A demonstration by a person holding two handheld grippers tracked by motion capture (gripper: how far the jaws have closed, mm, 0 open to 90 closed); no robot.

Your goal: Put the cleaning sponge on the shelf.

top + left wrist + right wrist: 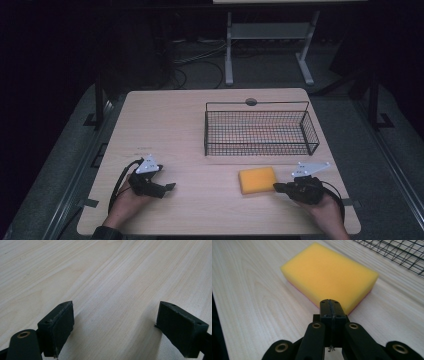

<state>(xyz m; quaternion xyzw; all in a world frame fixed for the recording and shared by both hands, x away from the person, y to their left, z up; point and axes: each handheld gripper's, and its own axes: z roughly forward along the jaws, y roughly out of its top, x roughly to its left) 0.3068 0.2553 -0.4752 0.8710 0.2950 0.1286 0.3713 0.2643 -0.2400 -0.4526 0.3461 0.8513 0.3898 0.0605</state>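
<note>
Dark room all round, pale wood table lit in the middle. I am looking at a yellow sponge lying flat toward the table's near right corner, just in front of a black wire basket sitting nearer the far right edge, small gap between them. Basket is looking empty.

Right tongs are sitting clenched, jaws pressed flat together with nothing between, tip right at the sponge's right edge; touching or just short, I cannot tell. Left tongs are resting released near the near left edge, jaws standing wide over bare wood, well apart from the sponge.

Handling guess: sponge is looking light, soft foam, squashing under any pinch, not fragile, not slippery; a thin pinkish layer is showing along its underside in the right gripper view. I am judging the best hold is across its short width, jaws opened first, gripping the side faces low so the foam is compressing evenly rather than folding.
</note>
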